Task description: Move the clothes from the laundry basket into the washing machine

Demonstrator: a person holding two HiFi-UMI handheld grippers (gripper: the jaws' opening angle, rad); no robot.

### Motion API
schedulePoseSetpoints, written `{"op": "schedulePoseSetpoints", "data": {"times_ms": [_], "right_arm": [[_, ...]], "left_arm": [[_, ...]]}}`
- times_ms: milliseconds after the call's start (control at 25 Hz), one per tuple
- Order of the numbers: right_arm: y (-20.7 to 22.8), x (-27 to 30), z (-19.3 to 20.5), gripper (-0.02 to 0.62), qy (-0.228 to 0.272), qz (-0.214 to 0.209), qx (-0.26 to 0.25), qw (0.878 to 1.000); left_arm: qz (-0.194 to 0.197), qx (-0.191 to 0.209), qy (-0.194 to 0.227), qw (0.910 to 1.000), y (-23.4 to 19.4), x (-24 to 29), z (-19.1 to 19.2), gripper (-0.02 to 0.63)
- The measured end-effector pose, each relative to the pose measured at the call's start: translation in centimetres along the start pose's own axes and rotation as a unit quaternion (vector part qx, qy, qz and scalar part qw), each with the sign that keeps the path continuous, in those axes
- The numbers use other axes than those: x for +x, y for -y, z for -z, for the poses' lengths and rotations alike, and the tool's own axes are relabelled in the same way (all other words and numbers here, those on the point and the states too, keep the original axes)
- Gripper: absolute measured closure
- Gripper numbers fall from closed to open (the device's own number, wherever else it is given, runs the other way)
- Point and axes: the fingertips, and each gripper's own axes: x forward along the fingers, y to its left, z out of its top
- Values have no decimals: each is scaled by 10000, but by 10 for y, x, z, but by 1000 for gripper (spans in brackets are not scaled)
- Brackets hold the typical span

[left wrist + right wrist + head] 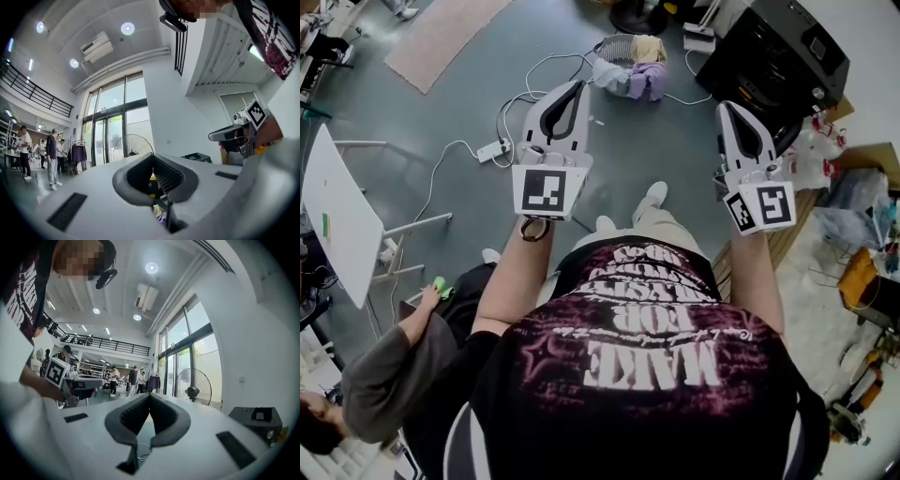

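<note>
Clothes (639, 79) heaped in the laundry basket (617, 44), nothing gripped.
The left gripper (577, 86) and right gripper (727, 107) are held level, jaws closed together and empty. The basket is set on the floor ahead, near the washing machine (769, 56); cables (520, 103) and a power strip (492, 150) are strewn before it.

A white power strip (492, 150) is seen on the grey floor (441, 103) at ten o'clock, with white cables (511, 108) looped just beside it. A tan rug (441, 33) is laid at eleven o'clock. A white table (337, 225) is set at nine o'clock. Plastic bags (853, 202) are piled at three o'clock. A standing fan (193, 389) is placed before tall windows (187, 357).
</note>
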Motion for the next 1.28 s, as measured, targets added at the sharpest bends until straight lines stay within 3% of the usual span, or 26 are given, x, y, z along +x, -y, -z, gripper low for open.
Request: {"op": "schedulePoseSetpoints", "data": {"times_ms": [280, 560, 1280], "right_arm": [[8, 16, 6, 591, -78, -104, 60, 9999], [30, 40, 25, 591, -153, -206, 311, 9992], [91, 100, 39, 591, -164, -289, 562, 9979]], "left_arm": [[-22, -229, 0, 9997, -10, 12, 10, 601], [-62, -196, -309, 9993, -16, 41, 32, 601], [103, -212, -420, 9988, -29, 127, 42, 600]]}}
